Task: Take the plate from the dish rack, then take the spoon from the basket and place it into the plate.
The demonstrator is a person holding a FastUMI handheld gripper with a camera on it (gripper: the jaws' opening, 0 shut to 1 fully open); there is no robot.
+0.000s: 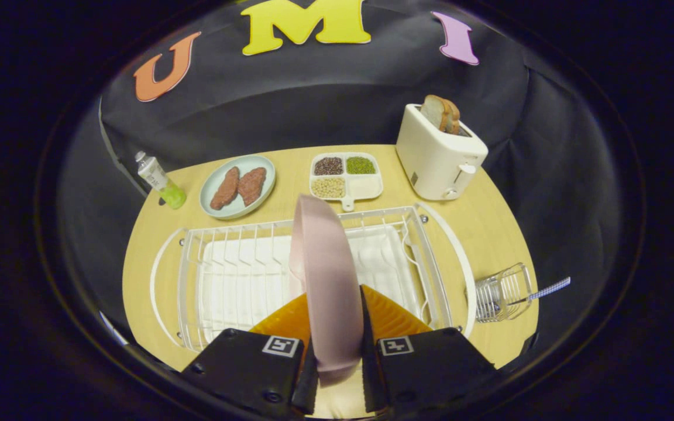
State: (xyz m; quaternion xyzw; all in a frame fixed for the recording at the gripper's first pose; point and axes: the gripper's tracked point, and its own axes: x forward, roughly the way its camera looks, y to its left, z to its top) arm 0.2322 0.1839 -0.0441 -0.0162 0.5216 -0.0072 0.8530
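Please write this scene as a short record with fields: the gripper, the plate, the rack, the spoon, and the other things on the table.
gripper: gripper shut on the pink plate, one finger on each face
plate: pink plate upright on edge, above the dish rack
rack: white dish rack, just ahead of the fingers
spoon: spoon in the wire basket beside the rack
beyond rack: toaster with bread, divided tray, plate of meat, bottle

Pink plate [325, 275], white dish rack [243, 263], orange fingers [392, 316], checked blue-and-white spoon [547, 289] handle, cream toaster [439, 155].

Mock kitchen booth — toaster [439, 153], dish rack [313, 275], food plates on table [489, 222].
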